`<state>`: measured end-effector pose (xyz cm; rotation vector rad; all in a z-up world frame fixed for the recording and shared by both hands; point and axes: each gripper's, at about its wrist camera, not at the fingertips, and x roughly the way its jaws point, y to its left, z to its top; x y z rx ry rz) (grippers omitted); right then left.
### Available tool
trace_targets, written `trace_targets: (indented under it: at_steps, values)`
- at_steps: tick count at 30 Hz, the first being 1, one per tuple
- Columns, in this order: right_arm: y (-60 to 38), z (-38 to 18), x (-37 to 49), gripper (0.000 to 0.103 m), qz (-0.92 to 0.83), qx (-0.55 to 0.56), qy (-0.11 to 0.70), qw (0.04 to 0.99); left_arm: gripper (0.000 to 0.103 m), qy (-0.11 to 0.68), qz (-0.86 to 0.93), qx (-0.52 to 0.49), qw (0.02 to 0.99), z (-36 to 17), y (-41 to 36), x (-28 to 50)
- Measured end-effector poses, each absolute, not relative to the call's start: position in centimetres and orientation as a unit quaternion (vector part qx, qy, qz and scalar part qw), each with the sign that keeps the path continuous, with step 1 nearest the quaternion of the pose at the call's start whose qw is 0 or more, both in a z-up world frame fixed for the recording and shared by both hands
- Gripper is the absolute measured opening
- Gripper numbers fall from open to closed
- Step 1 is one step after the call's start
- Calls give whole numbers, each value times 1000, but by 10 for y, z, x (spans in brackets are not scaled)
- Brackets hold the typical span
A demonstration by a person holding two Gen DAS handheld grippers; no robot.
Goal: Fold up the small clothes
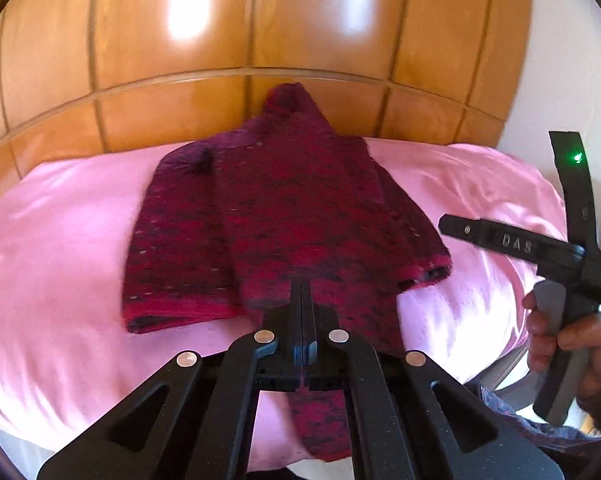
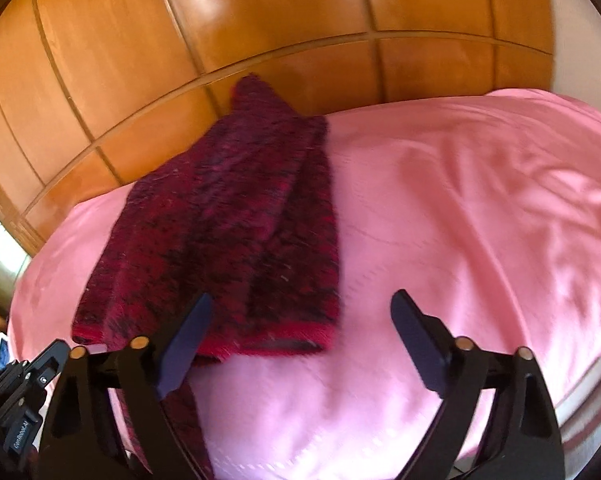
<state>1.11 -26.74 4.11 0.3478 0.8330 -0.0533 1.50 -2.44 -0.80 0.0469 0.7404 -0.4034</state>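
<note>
A dark red knitted sweater (image 1: 268, 216) lies on the pink bedsheet (image 1: 60, 264), its neck toward the wooden headboard, with one side folded over the body. My left gripper (image 1: 301, 292) is shut on a strip of the sweater, probably a sleeve, that runs from the body down under it. In the right wrist view the sweater (image 2: 228, 232) lies to the left. My right gripper (image 2: 302, 304) is open and empty above the sheet, beside the sweater's near right corner. It also shows in the left wrist view (image 1: 448, 226), held by a hand.
A glossy wooden headboard (image 1: 260, 40) stands right behind the bed. The pink sheet (image 2: 480, 220) stretches wide to the right of the sweater. The bed's edge drops off at the near side. The left gripper's body (image 2: 16, 396) shows at the lower left.
</note>
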Motion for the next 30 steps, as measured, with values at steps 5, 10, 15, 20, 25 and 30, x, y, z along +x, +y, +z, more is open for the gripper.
trace_targets:
  at_steps: [5,10,15,20,25,30]
  values:
    - [-282,46,28,84,-31,217,400,890,4,355,-199,38,913,-12,-33,14]
    - [-294,44,22,85,-46,218,408,885,69,346,-229,104,904,-31,-72,6]
    - [-307,32,15,88,-66,229,422,874,72,357,-218,234,878,-70,-115,0]
    - [-308,27,16,88,-60,225,427,874,26,363,-210,226,879,-80,-110,2]
    - [-296,33,26,84,-21,212,421,882,7,378,-244,100,887,-51,-65,10]
    - [-260,37,49,74,43,165,421,891,6,368,-238,-21,899,-14,-15,20]
